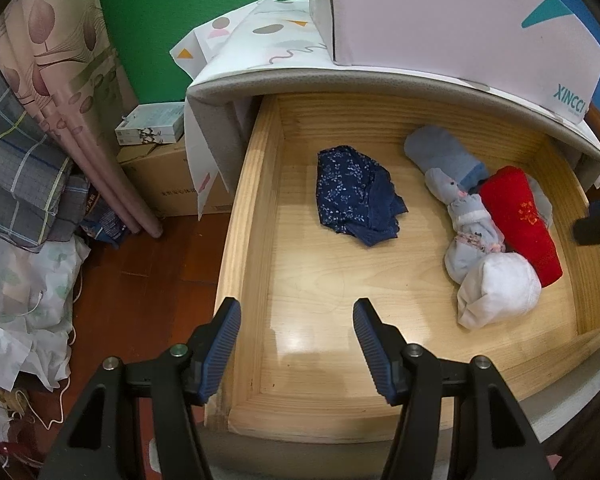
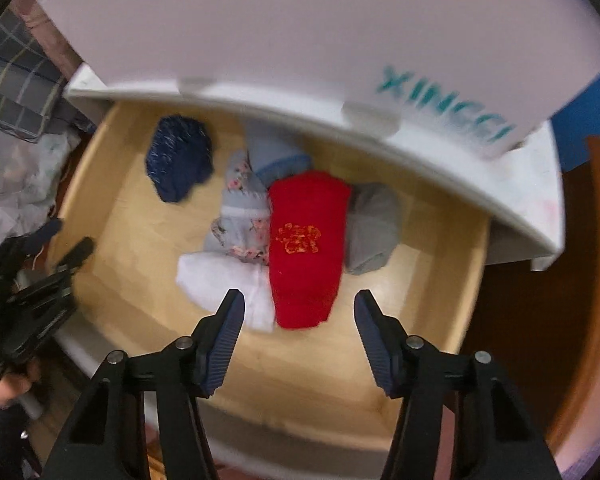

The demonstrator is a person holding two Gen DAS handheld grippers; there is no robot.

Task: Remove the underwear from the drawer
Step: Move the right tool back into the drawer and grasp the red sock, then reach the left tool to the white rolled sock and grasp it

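Overhead, white box [image 1: 460,16] (teal "XINCCI")

left wrist: above front-left corner of drawer [image 1: 256,208], facing steeply down | right wrist: above drawer's [image 2: 476,264] right, near-vertical, closer, blurred | shared: drawer interior, white box [image 1: 460,20]

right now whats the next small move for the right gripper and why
Probably lower the right gripper straight down onto the red rolled garment with gold embroidery: its jaws are open and empty, and the roll's near end lies between them in the open wooden drawer.
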